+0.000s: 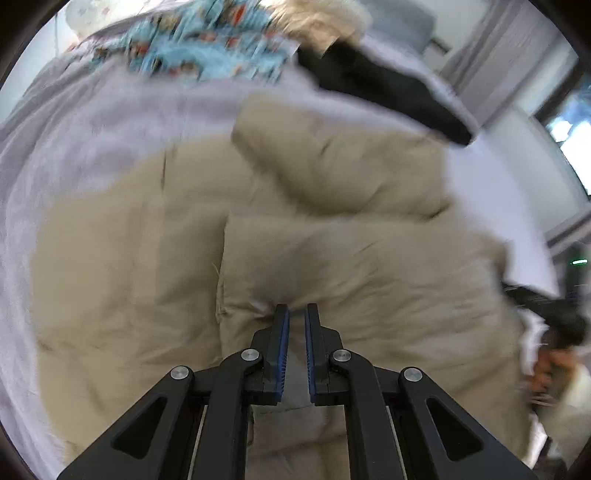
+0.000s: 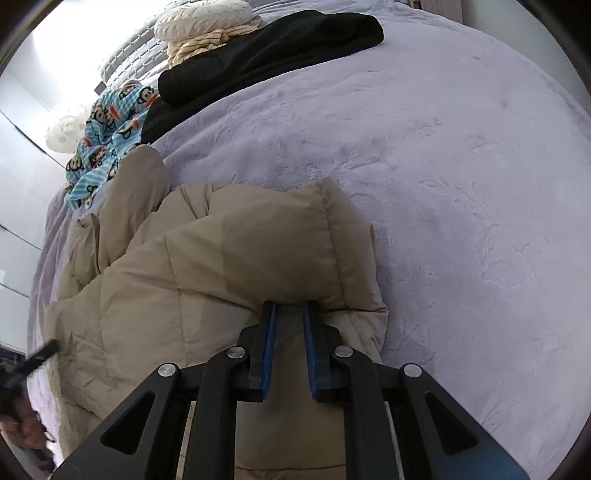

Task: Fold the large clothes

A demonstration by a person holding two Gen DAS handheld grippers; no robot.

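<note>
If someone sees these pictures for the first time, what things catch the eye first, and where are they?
First comes the big beige puffy jacket, lying rumpled on the pale lilac bed cover, with the left gripper and the right gripper each pinching its fabric. Behind it, toward the pillows, lie a bright blue monkey-print garment and a black garment.

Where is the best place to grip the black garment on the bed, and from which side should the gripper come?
Probably at the black garment's free end lying on the lavender blanket, coming from the bare blanket side. That edge looks thick but exposed, while its other end sits against the blue monkey-print fabric and cream pillows.
</note>
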